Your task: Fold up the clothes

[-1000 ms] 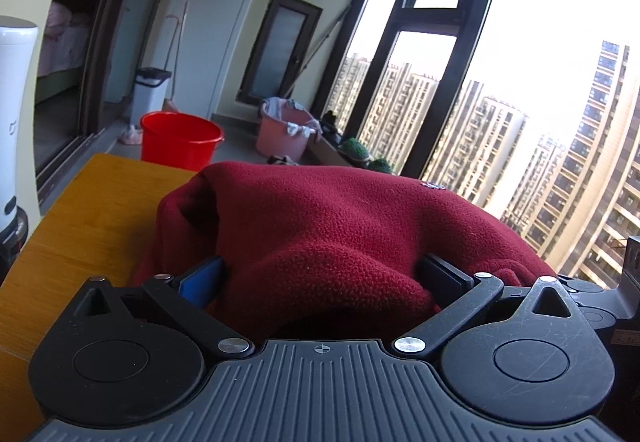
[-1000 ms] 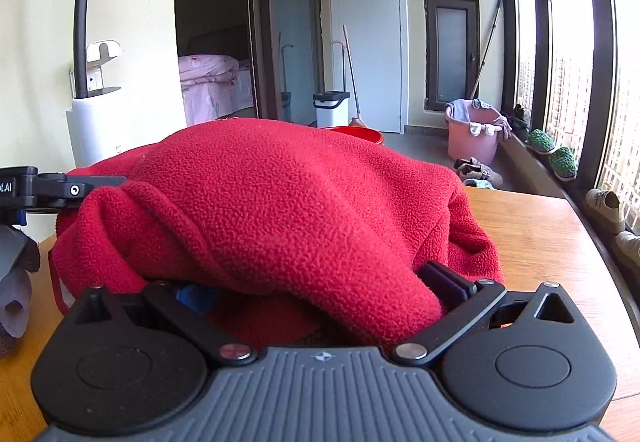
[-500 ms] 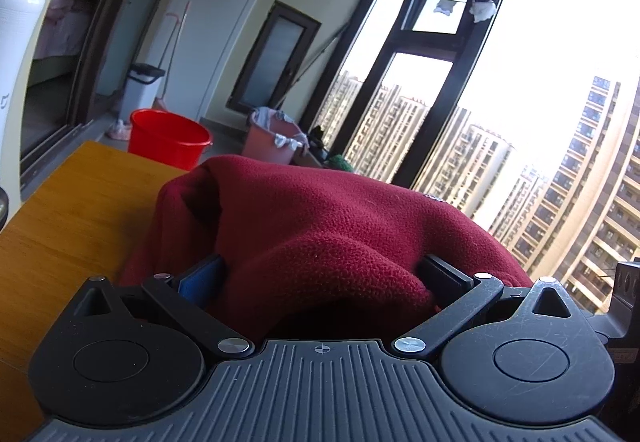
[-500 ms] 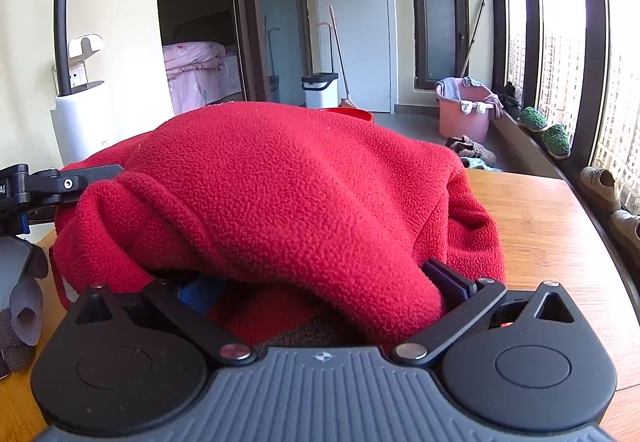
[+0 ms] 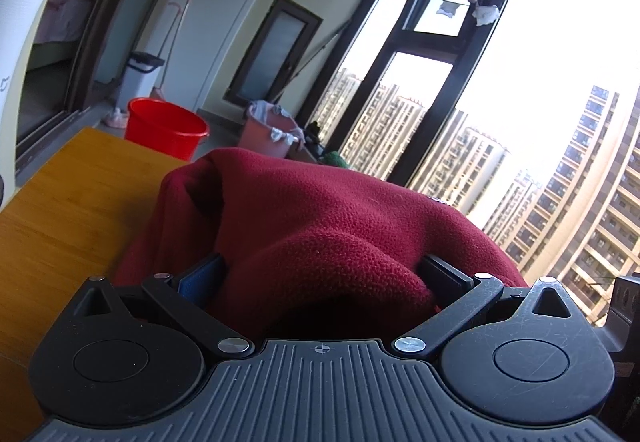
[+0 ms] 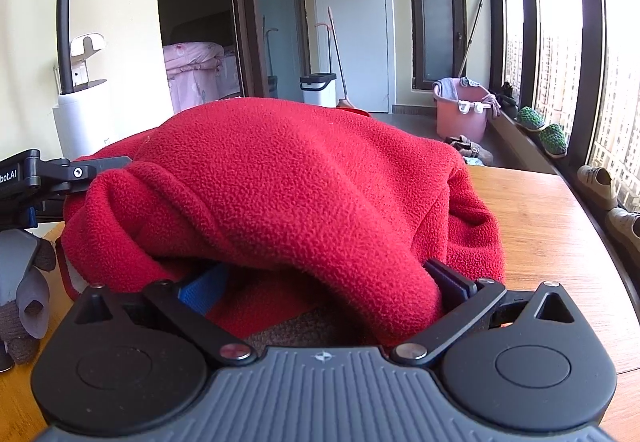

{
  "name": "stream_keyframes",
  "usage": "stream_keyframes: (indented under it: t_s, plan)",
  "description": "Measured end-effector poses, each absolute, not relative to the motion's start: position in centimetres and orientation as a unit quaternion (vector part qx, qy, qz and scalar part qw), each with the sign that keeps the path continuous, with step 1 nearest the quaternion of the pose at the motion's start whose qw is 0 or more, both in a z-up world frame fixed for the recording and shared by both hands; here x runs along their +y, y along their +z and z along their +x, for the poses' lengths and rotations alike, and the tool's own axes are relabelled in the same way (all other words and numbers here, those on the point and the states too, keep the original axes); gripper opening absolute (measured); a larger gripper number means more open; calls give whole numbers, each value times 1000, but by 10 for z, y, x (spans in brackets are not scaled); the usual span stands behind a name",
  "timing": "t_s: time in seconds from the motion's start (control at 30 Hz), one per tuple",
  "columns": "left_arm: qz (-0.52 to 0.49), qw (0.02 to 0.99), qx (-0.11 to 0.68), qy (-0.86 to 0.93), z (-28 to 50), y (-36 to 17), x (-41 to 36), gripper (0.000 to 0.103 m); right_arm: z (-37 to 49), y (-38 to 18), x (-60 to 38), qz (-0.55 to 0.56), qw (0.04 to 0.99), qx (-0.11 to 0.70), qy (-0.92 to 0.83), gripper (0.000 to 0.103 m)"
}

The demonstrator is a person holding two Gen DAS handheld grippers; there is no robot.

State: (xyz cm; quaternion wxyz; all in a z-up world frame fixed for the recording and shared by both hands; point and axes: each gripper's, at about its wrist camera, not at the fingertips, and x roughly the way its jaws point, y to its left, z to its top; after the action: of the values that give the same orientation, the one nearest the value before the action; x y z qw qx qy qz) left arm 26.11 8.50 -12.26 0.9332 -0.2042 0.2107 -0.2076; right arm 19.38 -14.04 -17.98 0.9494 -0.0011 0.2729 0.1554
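Observation:
A red fleece garment (image 5: 320, 210) lies bunched on the wooden table (image 5: 60, 210) and covers both grippers' fingers. In the left wrist view my left gripper (image 5: 320, 242) has its finger bases wide apart, with fleece bulging between and over them. My right gripper (image 6: 320, 250) stands the same way, jaws spread, under the fleece (image 6: 280, 178); a lower layer of it lies between the fingers. All fingertips are hidden. The left gripper's body (image 6: 60, 178) shows at the fleece's left edge in the right wrist view.
The table (image 6: 540, 226) continues bare to the right of the fleece. A grey and brown cloth thing (image 6: 24, 282) sits at its left edge. Beyond the table are a red bucket (image 5: 166, 126), a pink basin (image 6: 460, 112), a white appliance (image 6: 80, 122) and windows.
The left wrist view has tilted upward, so the fleece sits lower in it and more window shows. The right wrist view has shifted only slightly. Finger spacing looks unchanged.

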Motion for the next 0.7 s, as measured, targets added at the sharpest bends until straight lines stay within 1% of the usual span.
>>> stream_keyframes:
  t_s: [0.23, 0.37, 0.57, 0.7]
  plan:
    - [-236, 918, 231, -219, 262, -122, 94, 103, 191, -180, -140, -1, 952, 266, 149, 103]
    - [-246, 917, 242, -202, 256, -112, 100, 103, 172, -176, -141, 9, 960, 251, 125, 103]
    - [-185, 939, 239, -166, 242, -101, 95, 103, 134, -165, -162, 74, 960, 225, 149, 103]
    - [-204, 940, 225, -156, 236, -110, 90, 103, 127, -170, -174, 95, 957, 227, 155, 103]
